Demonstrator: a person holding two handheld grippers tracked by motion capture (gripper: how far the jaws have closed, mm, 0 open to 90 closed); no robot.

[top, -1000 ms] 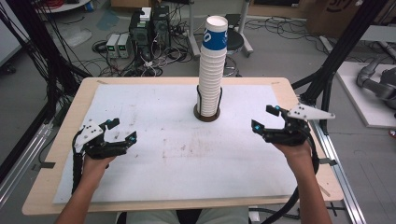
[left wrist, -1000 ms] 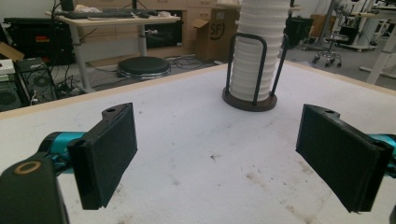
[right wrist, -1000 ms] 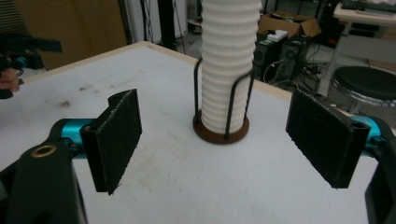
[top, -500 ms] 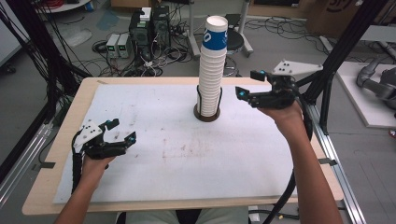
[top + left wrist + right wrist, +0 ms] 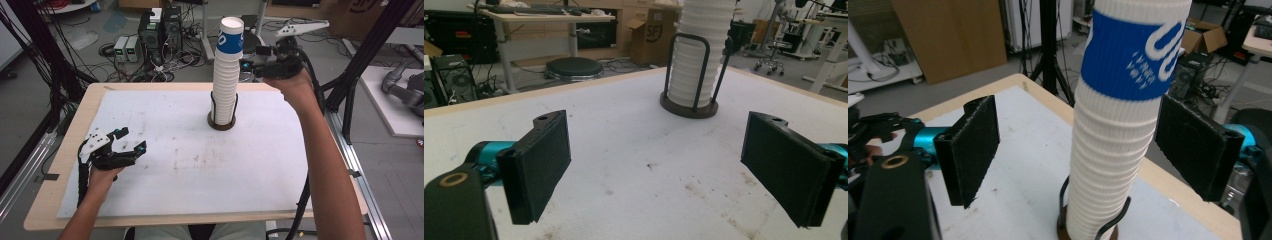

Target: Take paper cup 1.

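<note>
The stack of paper cups [image 5: 226, 75] stands upright in a dark wire holder [image 5: 221, 120] toward the far middle of the worktop [image 5: 165, 150], which is covered by a white sheet. The top cup [image 5: 230, 37] carries a blue band with white lettering, and the cups below it are plain white and ribbed.

The right hand-held gripper [image 5: 250, 59] is raised off the worktop, level with the upper part of the stack and just beside it on the far right. In the right gripper view its jaws are spread wide, one black pad on each side of the stack [image 5: 1128, 115], with a clear gap between each pad and the cups; nothing is clamped. The blue band sits about level with the top of the pads.

The left hand-held gripper [image 5: 131, 144] rests low near the front left of the worktop, well apart from the stack. Its jaws are also spread and hold nothing. In the left gripper view the holder [image 5: 689, 102] and lower cups appear farther off between them.
</note>
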